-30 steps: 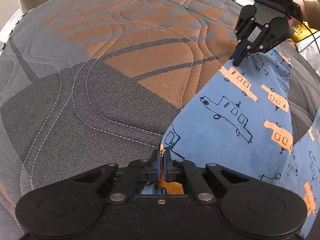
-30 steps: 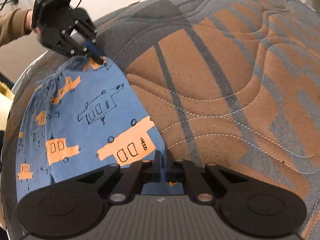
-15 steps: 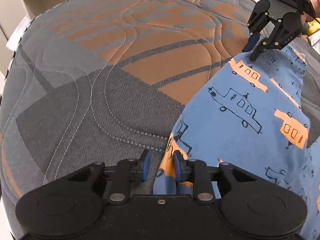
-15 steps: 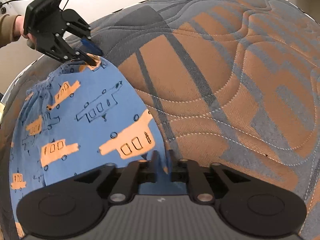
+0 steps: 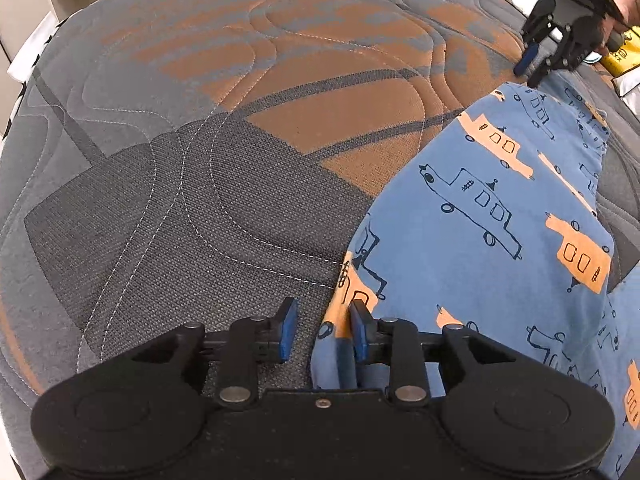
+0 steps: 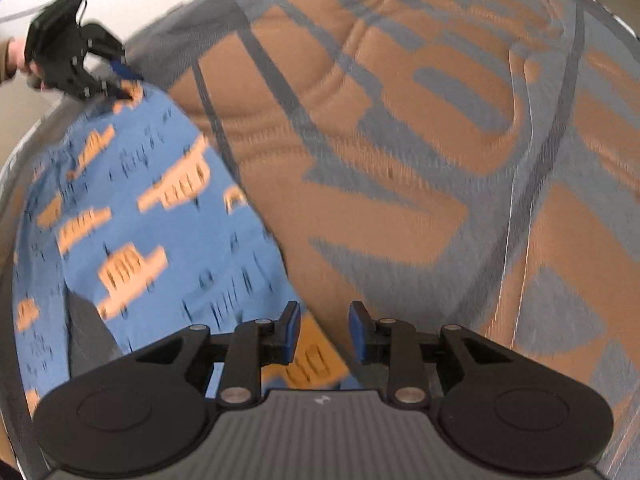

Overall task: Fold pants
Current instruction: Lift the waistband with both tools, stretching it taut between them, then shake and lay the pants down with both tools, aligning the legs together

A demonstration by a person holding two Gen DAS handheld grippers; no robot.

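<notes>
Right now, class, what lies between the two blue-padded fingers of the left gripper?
In the left wrist view, the left gripper has bare grey quilted mattress and the blue car-print pants' edge between its opening jaws; neither pad presses it.

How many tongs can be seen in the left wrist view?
2. The left tongs open at bottom centre, astride the blue pants' edge; the right tongs open at top right, above the pants' far corner.
</notes>
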